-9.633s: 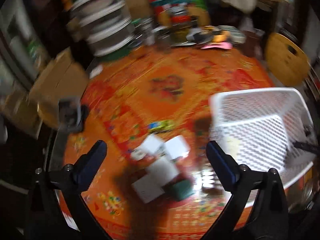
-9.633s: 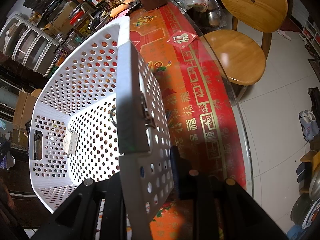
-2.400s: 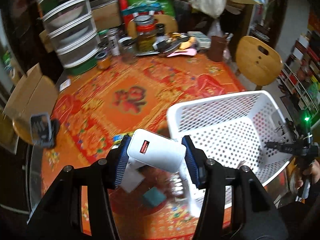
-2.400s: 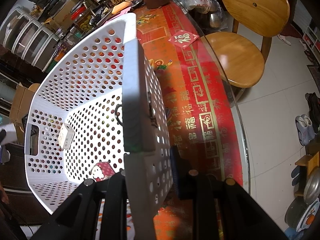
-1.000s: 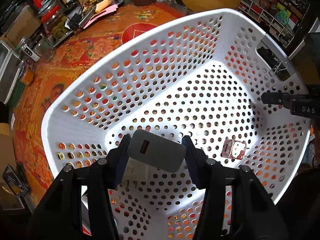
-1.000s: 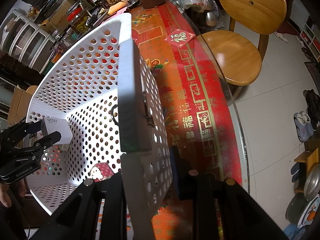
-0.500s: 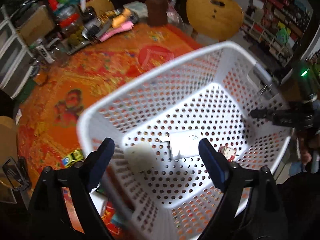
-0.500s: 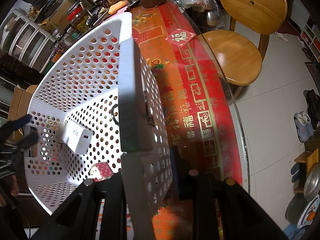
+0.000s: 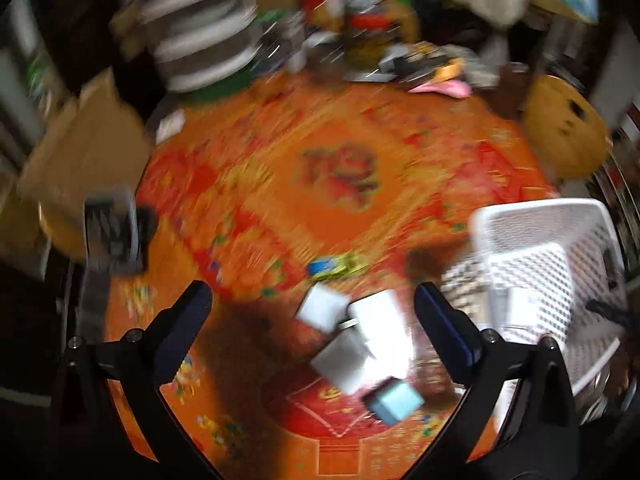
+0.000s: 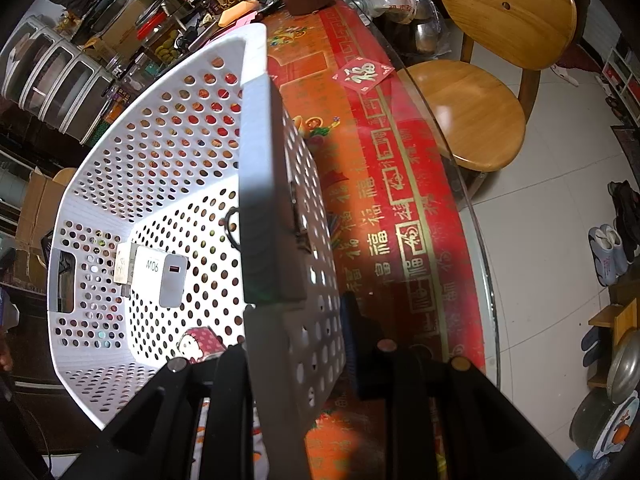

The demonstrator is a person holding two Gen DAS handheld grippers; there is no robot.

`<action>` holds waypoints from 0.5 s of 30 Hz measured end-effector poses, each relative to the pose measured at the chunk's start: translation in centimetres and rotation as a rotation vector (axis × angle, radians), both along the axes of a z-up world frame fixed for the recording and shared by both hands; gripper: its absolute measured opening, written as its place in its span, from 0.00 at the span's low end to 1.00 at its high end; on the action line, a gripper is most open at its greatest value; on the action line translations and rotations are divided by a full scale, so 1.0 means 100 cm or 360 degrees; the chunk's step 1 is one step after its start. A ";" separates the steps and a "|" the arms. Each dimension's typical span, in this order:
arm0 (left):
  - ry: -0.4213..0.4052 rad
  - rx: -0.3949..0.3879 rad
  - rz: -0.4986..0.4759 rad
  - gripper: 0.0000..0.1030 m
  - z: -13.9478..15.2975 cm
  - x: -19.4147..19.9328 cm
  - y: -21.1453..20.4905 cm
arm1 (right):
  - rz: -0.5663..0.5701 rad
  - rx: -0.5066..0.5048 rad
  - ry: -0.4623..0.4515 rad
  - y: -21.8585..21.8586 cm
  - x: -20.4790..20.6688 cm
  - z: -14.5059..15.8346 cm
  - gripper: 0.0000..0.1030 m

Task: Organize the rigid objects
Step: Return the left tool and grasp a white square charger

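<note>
Currently blurred throughout in the left wrist view. Left gripper [image 9: 312, 312] spread wide over the round table under an orange-and-red patterned cloth [image 9: 280, 184], nothing between the blue-padded fingers [image 9: 188, 316]; jaws have just been opening. Below and between those fingers, lying on the cloth: 3 white block-shaped chargers [image 9: 352, 332] bunched together and touching, a small pale-blue cube-like item [image 9: 394, 400] just beside them on the near side, a blue-and-yellow toy car [image 9: 336, 266] a little farther off. White perforated plastic basket [image 9: 560, 264] at the right edge of that view, beside the charger cluster; a white shape shows inside it, too blurred to name there.

Right gripper [image 10: 292, 344] clamped shut on the near side wall of the basket [image 10: 160, 148], 1 finger inside, 1 outside, wall running straight up between them. On the basket floor: white rectangular charger printed "90W" with a small red mark [image 10: 160, 276], lying flat, overlapping a smaller cream-white block [image 10: 122, 266] toward the handle-slot end; small pink-and-white cartoon-face tin [image 10: 200, 344] apart from these, near the inside finger. Basket stands on the cloth near the glass table rim, round wooden chair [image 10: 468, 116] just beyond the rim
</note>
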State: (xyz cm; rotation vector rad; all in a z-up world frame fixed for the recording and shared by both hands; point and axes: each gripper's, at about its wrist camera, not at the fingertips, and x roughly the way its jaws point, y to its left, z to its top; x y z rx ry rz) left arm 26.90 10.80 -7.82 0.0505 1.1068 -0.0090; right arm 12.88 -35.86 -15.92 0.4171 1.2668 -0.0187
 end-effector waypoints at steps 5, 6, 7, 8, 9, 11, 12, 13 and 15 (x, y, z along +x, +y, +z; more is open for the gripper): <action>0.0199 -0.0090 0.0106 0.96 -0.061 0.011 0.017 | 0.0002 0.0001 0.0003 0.000 0.000 0.000 0.20; 0.0239 -0.0110 0.0117 0.95 -0.073 0.014 0.017 | 0.0001 -0.0003 0.0003 0.000 0.000 0.000 0.20; 0.0273 -0.0141 0.0134 0.95 -0.084 0.016 0.017 | 0.0000 -0.0004 0.0004 0.000 0.001 0.000 0.20; 0.0295 -0.0168 0.0157 0.92 -0.092 0.017 0.016 | -0.0001 -0.0003 0.0005 0.000 0.001 0.000 0.20; 0.0314 -0.0199 0.0196 0.90 -0.102 0.018 0.016 | -0.0002 -0.0003 0.0006 0.000 0.001 0.000 0.20; 0.0338 -0.0225 0.0263 0.88 -0.112 0.022 0.019 | -0.0004 -0.0004 0.0006 0.000 0.001 0.000 0.20; 0.0351 -0.0245 0.0277 0.87 -0.121 0.022 0.020 | -0.0004 -0.0004 0.0006 0.000 0.001 0.000 0.20; 0.0363 -0.0252 0.0280 0.87 -0.124 0.024 0.019 | -0.0007 -0.0005 0.0007 0.000 0.001 0.000 0.20; 0.0391 -0.0221 0.0289 0.86 -0.132 0.028 0.018 | -0.0011 -0.0008 0.0010 -0.001 0.001 0.000 0.20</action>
